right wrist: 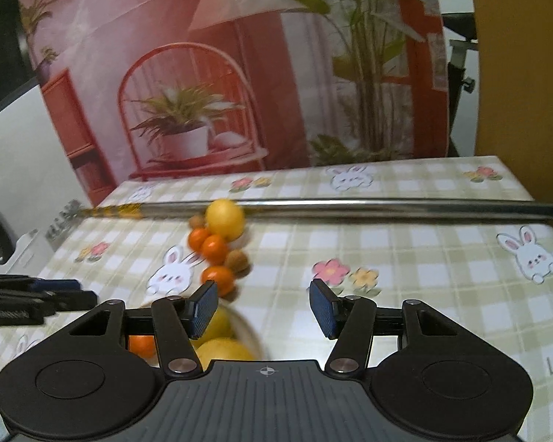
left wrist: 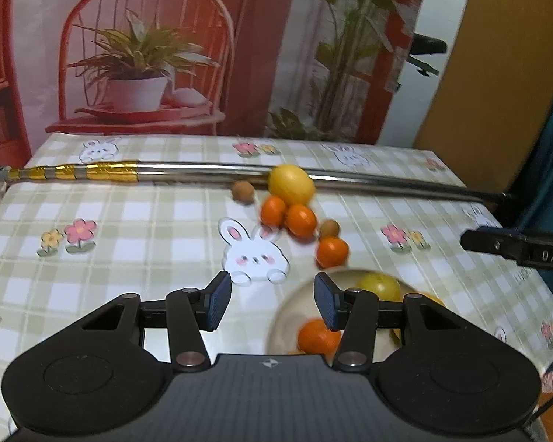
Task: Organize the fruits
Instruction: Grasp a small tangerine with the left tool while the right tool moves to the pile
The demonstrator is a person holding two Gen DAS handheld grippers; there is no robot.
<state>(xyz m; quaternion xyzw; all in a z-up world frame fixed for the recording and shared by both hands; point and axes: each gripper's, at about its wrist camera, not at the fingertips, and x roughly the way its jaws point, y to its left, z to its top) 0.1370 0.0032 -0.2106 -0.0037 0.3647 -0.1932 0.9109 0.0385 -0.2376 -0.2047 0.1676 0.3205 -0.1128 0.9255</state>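
Left of the cream plate (left wrist: 287, 316), left gripper (left wrist: 272, 304) hovering over the checked counter (left wrist: 129, 221), jaws partly open, nothing held. In the plate, fruits already gathered: tangerine (left wrist: 317, 335) and yellow-green fruit (left wrist: 381, 285). Beyond it, lemon (left wrist: 290, 183) and loose tangerines (left wrist: 300, 221) awaiting collection, likely. Right of it, right gripper (right wrist: 263, 307), likewise partly open, empty.
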